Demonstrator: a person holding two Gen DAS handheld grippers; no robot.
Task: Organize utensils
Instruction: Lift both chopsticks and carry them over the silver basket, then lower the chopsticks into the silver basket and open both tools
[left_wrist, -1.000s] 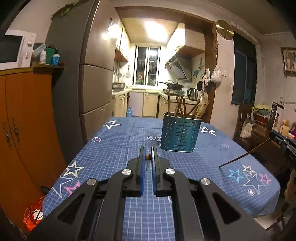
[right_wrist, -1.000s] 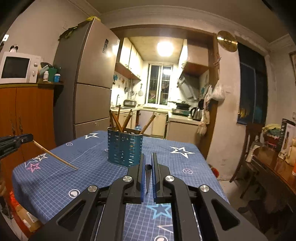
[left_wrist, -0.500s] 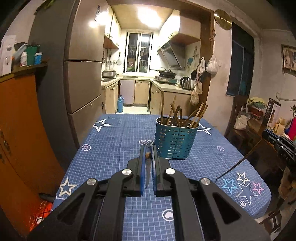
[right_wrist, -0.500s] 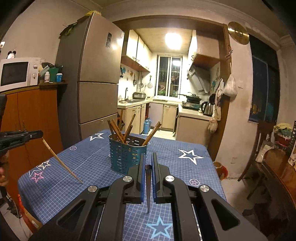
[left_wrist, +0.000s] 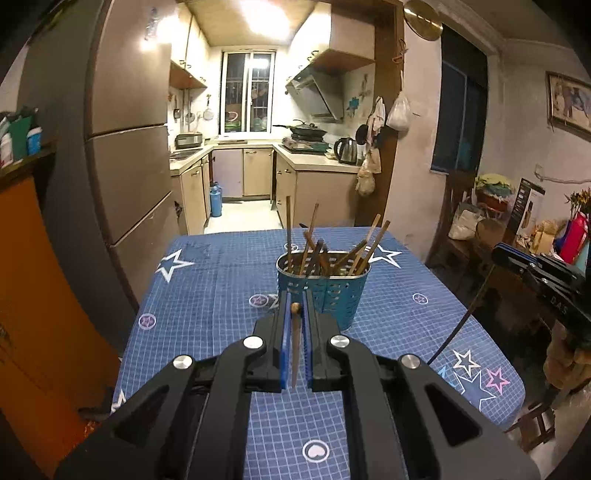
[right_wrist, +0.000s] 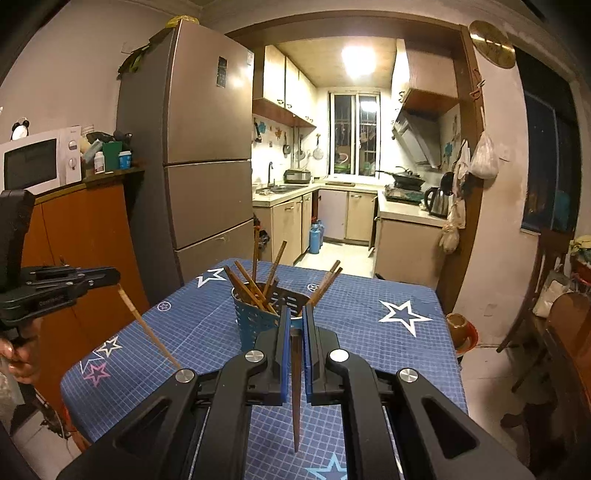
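A teal perforated utensil holder (left_wrist: 327, 291) stands on the blue star tablecloth (left_wrist: 207, 280), with several wooden chopsticks leaning in it; it also shows in the right wrist view (right_wrist: 255, 321). My left gripper (left_wrist: 294, 304) is shut on a light wooden chopstick (left_wrist: 294, 347), held above the table just short of the holder. My right gripper (right_wrist: 294, 321) is shut on a dark brown chopstick (right_wrist: 295, 387) that points down, also close before the holder. Each gripper shows in the other's view: the right one (left_wrist: 532, 273), the left one (right_wrist: 62, 282).
A tall grey fridge (right_wrist: 199, 155) and an orange cabinet (right_wrist: 85, 240) with a microwave (right_wrist: 37, 162) stand left of the table. A wooden chair (right_wrist: 565, 332) and side table (left_wrist: 487, 236) stand to the right. The kitchen lies beyond the far table edge.
Both grippers have risen and tilted down toward the holder, which now looks nearer and shows its open top. Both still hold their chopsticks.
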